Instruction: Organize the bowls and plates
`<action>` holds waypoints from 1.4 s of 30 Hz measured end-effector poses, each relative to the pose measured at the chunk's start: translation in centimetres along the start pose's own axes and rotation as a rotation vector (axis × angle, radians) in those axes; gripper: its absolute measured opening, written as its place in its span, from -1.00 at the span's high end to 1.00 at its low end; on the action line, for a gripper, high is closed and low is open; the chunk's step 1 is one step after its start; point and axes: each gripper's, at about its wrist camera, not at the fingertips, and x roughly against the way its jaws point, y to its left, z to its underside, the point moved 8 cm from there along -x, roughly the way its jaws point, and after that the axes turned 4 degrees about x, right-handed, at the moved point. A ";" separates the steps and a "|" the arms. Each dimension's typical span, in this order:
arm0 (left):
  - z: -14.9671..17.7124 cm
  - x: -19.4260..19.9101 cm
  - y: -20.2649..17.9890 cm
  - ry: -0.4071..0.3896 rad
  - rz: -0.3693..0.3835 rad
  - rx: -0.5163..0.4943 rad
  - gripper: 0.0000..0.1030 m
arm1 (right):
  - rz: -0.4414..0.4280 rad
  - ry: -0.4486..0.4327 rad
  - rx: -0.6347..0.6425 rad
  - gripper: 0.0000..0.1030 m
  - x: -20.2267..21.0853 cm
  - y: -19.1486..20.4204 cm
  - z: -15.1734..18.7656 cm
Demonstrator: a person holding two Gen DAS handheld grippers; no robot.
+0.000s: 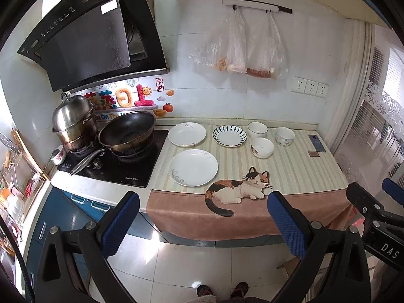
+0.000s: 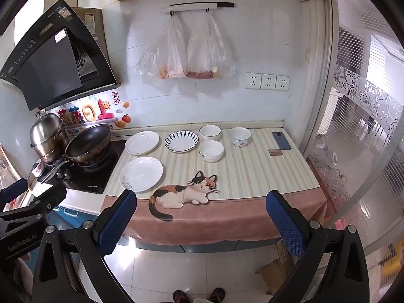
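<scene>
On the striped counter mat lie three plates: a large white plate nearest me, another white plate behind it, and a blue-striped plate to its right. Three bowls stand further right: a white bowl at the back, a white bowl in front of it, and a flowered bowl. The same dishes show in the right wrist view, with the large plate and flowered bowl. My left gripper and right gripper both hang open before the counter edge, holding nothing.
A wok and a steel pot sit on the black stove at the left. A phone lies at the mat's far right. Plastic bags hang on the wall. A glass sliding door bounds the right side.
</scene>
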 end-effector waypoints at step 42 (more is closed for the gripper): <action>-0.5 -0.3 0.9 0.003 -0.006 -0.009 -1.00 | 0.011 0.013 -0.004 -1.00 -1.0 -0.3 -0.3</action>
